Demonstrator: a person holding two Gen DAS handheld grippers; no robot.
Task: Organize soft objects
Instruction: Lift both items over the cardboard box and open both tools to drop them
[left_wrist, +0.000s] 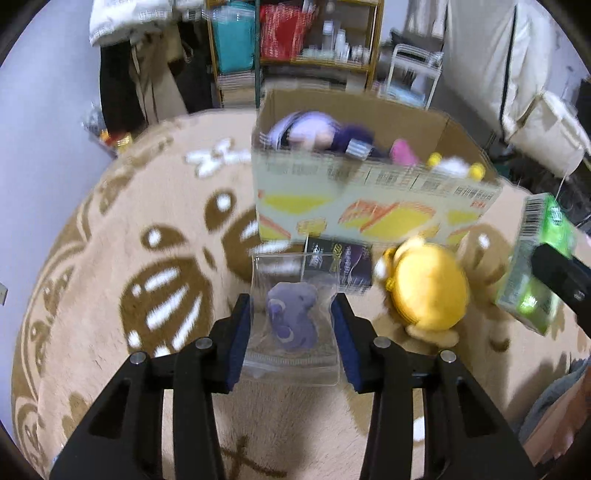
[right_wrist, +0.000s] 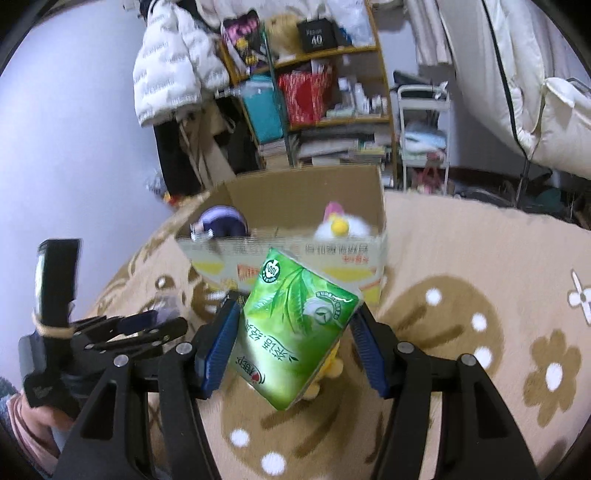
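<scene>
My left gripper (left_wrist: 291, 314) is shut on a clear zip bag holding a small purple plush (left_wrist: 291, 317), just above the rug. My right gripper (right_wrist: 295, 325) is shut on a green tissue pack (right_wrist: 291, 328), held tilted in the air; it also shows at the right of the left wrist view (left_wrist: 535, 266). An open cardboard box (left_wrist: 369, 206) stands ahead on the rug, with a purple-haired plush (left_wrist: 314, 133) and a white and pink plush (right_wrist: 343, 225) inside. A yellow plush (left_wrist: 424, 288) lies on the rug in front of the box, partly hidden under the tissue pack in the right wrist view.
A dark flat packet (left_wrist: 340, 266) lies against the box front. The tan patterned rug (right_wrist: 480, 332) covers the floor. Behind stand a cluttered shelf (right_wrist: 325, 92), a white cart (right_wrist: 421, 122), hanging clothes (right_wrist: 173, 62) and a white chair (right_wrist: 554, 122).
</scene>
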